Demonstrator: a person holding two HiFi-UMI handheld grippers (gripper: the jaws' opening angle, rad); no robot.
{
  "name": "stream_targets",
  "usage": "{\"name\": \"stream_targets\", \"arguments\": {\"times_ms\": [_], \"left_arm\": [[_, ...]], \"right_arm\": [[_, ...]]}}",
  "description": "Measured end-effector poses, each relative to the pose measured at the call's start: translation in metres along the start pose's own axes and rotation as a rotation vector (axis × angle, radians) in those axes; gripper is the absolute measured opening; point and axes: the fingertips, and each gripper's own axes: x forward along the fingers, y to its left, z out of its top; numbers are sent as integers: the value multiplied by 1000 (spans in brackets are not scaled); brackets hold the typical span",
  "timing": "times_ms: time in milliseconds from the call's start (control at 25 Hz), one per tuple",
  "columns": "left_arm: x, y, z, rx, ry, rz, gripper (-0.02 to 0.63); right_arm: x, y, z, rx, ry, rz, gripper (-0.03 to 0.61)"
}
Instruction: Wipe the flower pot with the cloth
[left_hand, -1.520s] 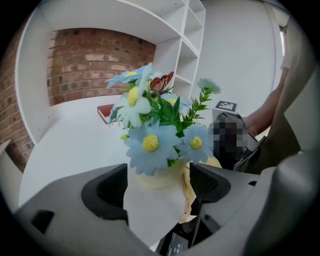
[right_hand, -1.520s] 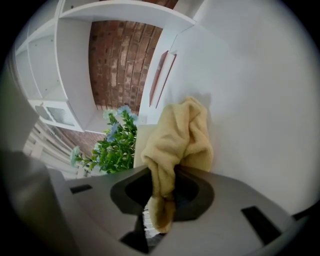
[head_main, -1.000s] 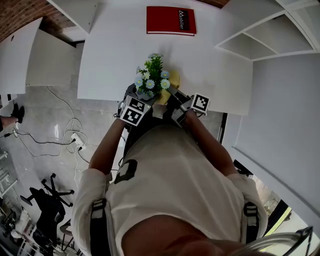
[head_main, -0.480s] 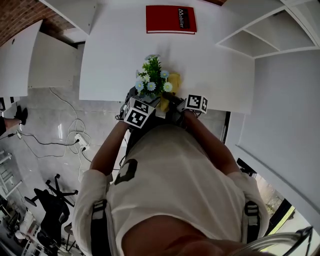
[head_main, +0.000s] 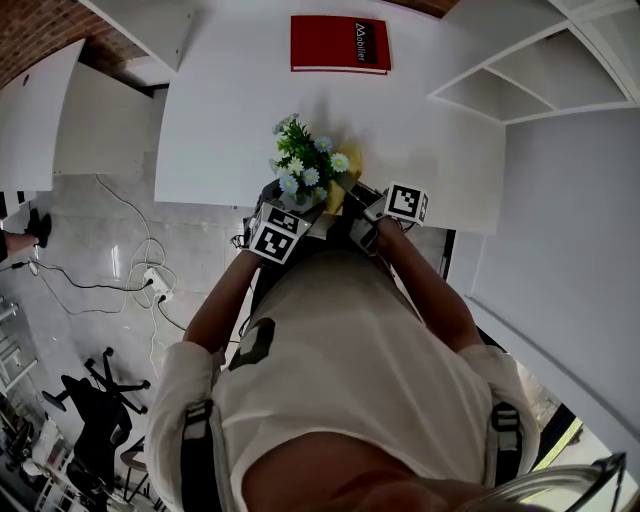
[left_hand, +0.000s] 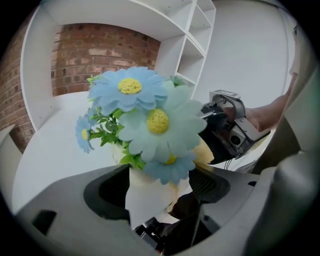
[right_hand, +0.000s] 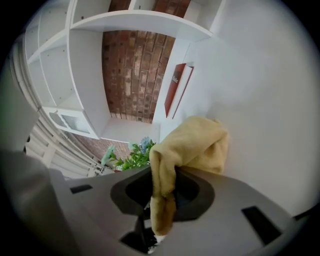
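**A:** Where is the flower pot (left_hand: 141, 196)?

**B:** Low in the middle of the left gripper view. It is a white pot wedged between the two grey jaws. Pale blue flowers (left_hand: 150, 117) with yellow centres and green leaves rise from it and fill the centre of that frame.

**A:** So the left gripper (head_main: 290, 210) has it?

**B:** Yes, its jaws are clamped on the pot, one on each side. In the head view that gripper sits above the centre of the frame, at the near edge of the white table (head_main: 220, 120), with the flowers poking up above it.

**A:** And the cloth (right_hand: 192, 145)?

**B:** It is yellow and pinched in the right gripper (head_main: 358, 210). In the right gripper view a strip of it runs down between the nearly closed jaws. The rest bulges over their tips toward the centre right of the frame.

**A:** Is it on the pot?

**B:** In the head view it lies just right of the flowers. The left gripper view shows a yellow patch right behind the lowest flower, beside the pot. I cannot tell whether it presses on the pot.

**A:** Anything else?

**B:** A red book (head_main: 340, 43) lies flat at the top centre of the head view, well apart from the pot. White shelves (head_main: 510, 85) stand at the upper right. A brick wall (left_hand: 100, 52) shows at the upper left of the left gripper view, and a hand (left_hand: 270, 112) holds the other gripper at its right edge.
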Motion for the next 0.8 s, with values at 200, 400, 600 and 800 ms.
{"name": "stream_targets", "arguments": {"times_ms": [200,400,600,800], "left_arm": [[0,-3,-1,-9,-2,-2,370],[-6,1,-2,-1,5,-3,370],[-8,-1,13,-56,-25,-7,370],[-7,-10,15,-106,-40,-43,370]], "right_arm": [[-5,-19,-3,122,-75,18,86],[0,-46,-26,133,-41,-61,76],[1,-57,-34,138,33,-120,77],[-4,-44,-26,124,22,-131,77]]}}
